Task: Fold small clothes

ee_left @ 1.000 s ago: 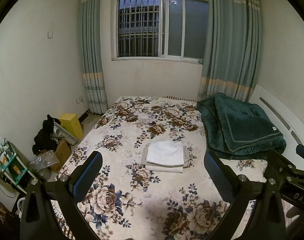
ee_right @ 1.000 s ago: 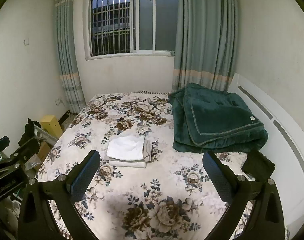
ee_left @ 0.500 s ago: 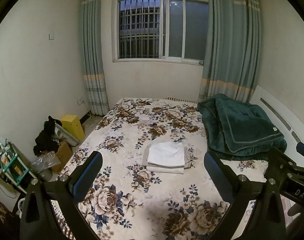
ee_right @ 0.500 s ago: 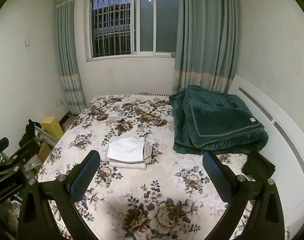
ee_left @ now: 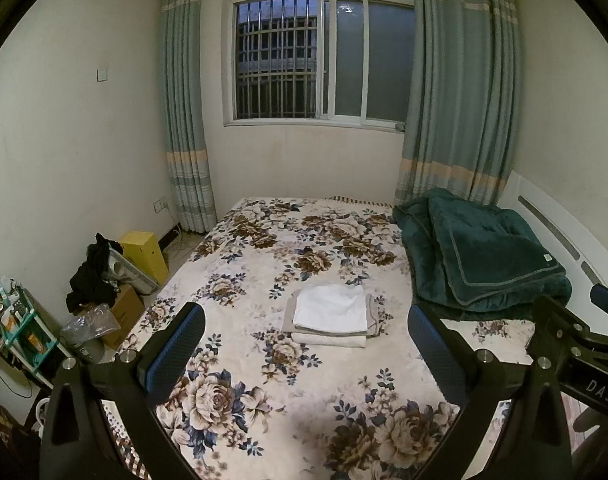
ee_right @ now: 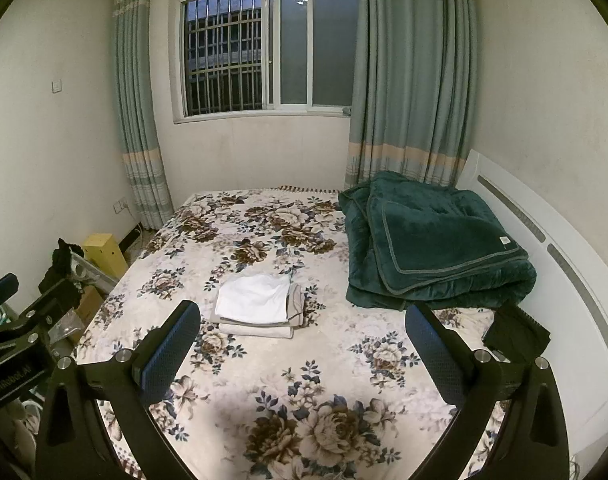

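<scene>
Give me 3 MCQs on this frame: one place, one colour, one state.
1. Where is the folded pile?
A. on the floor
B. mid-bed
C. on the blanket

2. What colour is the blanket?
A. dark green
B. red
C. yellow

3. How do the jaws of the left gripper and right gripper stand?
A. both shut on cloth
B. one open, one shut
C. both open, empty

Key: 1 B, the pile lies on the floral bed, apart from the blanket. 2 A, it is dark green in both views. 3 C, each pair stands wide apart with nothing between.

dim indoor light | dark window [ee_left: 324,56] | sharp | fisheye-bent, vignetted edges
</scene>
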Motion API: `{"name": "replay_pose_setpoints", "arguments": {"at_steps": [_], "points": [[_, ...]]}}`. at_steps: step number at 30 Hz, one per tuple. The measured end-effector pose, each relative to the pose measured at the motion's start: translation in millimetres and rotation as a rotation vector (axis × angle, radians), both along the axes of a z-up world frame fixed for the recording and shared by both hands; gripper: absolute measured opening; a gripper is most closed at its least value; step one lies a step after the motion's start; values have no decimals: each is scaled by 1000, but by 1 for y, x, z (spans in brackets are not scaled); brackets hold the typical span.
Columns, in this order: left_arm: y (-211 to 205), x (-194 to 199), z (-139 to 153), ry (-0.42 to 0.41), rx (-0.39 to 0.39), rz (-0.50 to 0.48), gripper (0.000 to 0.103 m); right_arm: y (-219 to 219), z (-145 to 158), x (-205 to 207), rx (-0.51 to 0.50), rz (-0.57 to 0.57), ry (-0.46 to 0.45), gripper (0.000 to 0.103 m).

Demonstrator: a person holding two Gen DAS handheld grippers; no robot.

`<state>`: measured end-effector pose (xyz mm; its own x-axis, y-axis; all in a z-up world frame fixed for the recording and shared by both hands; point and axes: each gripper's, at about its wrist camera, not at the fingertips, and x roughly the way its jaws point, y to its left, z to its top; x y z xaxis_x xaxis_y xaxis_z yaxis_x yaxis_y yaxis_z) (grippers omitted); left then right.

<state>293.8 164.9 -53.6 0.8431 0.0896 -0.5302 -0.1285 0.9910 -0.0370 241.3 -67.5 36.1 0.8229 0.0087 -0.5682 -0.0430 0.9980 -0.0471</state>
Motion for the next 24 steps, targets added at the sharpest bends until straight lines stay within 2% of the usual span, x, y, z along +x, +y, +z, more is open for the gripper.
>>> {"name": "replay_pose_setpoints", "arguments": {"at_steps": [24], "points": [[-2,-5,4,-16,4,2,103,2,-1,-3,-3,-2,-4,103]]}}
